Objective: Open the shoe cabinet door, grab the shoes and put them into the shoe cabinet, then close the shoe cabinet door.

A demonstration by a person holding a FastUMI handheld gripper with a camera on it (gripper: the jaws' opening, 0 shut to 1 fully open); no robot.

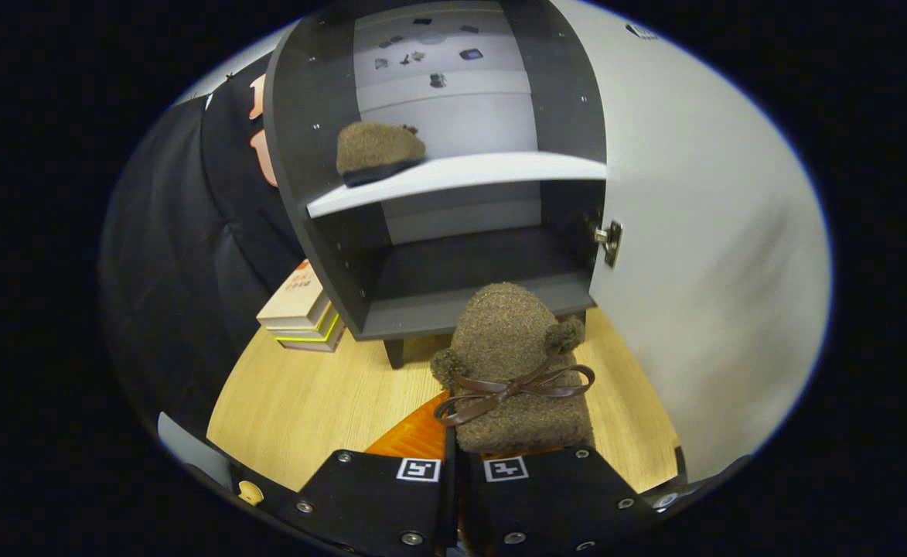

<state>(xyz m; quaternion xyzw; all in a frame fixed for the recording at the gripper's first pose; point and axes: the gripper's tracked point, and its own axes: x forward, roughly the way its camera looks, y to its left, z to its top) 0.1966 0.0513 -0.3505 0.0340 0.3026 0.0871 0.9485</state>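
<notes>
A fuzzy brown shoe (511, 371) with a ribbon bow and two pompoms sits right at my fingers, held up in front of the cabinet's bottom shelf. My gripper (461, 433) is shut on its near end. One finger (414, 437) lies along the shoe's left side and the other is hidden by the shoe. The dark shoe cabinet (298, 193) stands just ahead, its white door (700, 255) swung open to the right. The matching brown shoe (378, 151) rests on the left part of the white upper shelf (484, 172). The bottom shelf (461, 275) holds nothing.
A stack of books (302, 313) lies on the wooden tabletop (306, 402) against the cabinet's left side. Black cloth wall hangs to the left. A metal hinge (609, 241) sits on the door's inner edge. The cabinet stands on short legs (394, 352).
</notes>
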